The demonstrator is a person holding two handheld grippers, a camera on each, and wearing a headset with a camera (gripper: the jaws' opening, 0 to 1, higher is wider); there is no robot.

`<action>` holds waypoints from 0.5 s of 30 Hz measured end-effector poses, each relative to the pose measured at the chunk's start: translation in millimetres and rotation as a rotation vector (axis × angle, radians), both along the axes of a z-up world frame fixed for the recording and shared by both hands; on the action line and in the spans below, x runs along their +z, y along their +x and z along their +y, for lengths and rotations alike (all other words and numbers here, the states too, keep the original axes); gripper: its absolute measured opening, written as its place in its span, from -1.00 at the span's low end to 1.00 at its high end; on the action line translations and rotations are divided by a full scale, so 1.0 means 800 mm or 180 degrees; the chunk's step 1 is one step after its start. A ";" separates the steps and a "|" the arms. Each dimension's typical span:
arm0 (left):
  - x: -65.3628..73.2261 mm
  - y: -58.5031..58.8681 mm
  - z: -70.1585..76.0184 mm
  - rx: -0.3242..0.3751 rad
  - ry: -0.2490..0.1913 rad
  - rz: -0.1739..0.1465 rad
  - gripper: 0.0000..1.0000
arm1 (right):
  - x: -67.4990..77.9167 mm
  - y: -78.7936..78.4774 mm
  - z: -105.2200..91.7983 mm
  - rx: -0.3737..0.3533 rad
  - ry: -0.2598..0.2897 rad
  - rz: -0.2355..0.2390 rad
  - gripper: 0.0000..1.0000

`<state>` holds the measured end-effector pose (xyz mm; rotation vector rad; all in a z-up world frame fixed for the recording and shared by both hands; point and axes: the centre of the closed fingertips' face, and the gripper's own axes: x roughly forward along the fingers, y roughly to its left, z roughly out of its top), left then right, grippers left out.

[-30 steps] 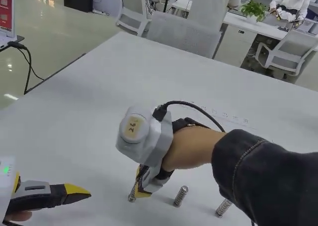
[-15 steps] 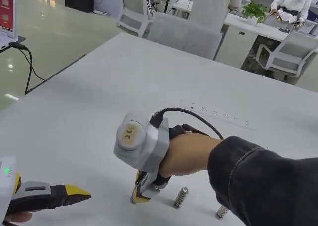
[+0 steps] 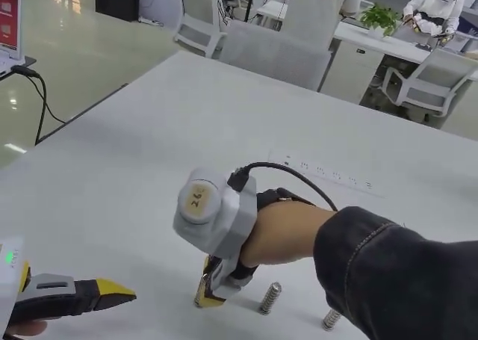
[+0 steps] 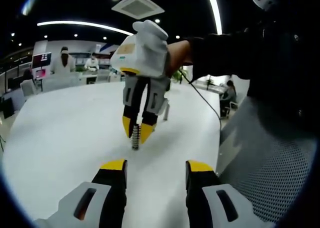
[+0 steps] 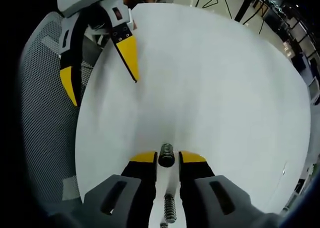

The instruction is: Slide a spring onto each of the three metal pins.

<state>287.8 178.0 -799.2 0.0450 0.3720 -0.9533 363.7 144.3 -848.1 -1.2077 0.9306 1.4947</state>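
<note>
- The right gripper [image 4: 136, 132] has its fingers drawn in narrow on a spring [image 4: 134, 136], one yellow tip against each side of the coil.
- The spring stands between those fingertips, upright on the white surface [image 3: 224, 123]. Its lower end reaches past the tips to the surface.
- Long axis: the right gripper view looks down the coil's open end, so the axis runs along the fingers' own line of reach, not across it.
- Judgement: any further seating is a straight push along the fingers, with no sideways drift. A tilt of the hand would bend the coil against whatever it sits on.
- No pin can be made out inside or below this coil, so I cannot tell how far down it sits.
- The second spring [image 3: 270, 298] and the third spring [image 3: 331, 319] stand back from the right fingertips, on the wrist side. Both are apart from the held one and lean a little.
- With all three coils standing in a row, I judge the task near its end.
- The left gripper [image 4: 156, 167] has its fingers wide and empty. It points at the right fingers from well apart, low over the surface.
- Nearer hand: the right gripper, which is already on the spring. The left gripper has no contact with any spring.
</note>
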 end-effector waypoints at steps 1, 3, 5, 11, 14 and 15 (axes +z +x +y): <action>0.000 0.000 0.000 -0.0002 0.0000 -0.0002 -0.18 | 0.001 0.000 0.000 -0.0008 0.0012 0.0002 -0.68; 0.001 0.001 -0.001 -0.0004 -0.0001 -0.0007 -0.18 | 0.004 0.000 -0.002 -0.0034 0.0052 0.0016 -0.65; 0.001 0.001 -0.003 -0.0011 0.0000 -0.0007 -0.18 | 0.006 0.000 -0.004 -0.0058 0.0079 0.0024 -0.61; 0.002 0.001 -0.004 -0.0021 0.0003 -0.0010 -0.17 | 0.012 -0.002 -0.011 -0.0156 0.0202 0.0082 -0.52; 0.002 0.002 -0.005 -0.0024 0.0004 -0.0010 -0.17 | 0.015 0.000 -0.016 -0.0219 0.0254 0.0084 -0.48; 0.002 0.002 -0.006 -0.0025 0.0002 -0.0012 -0.17 | 0.016 0.001 -0.018 -0.0237 0.0273 0.0071 -0.46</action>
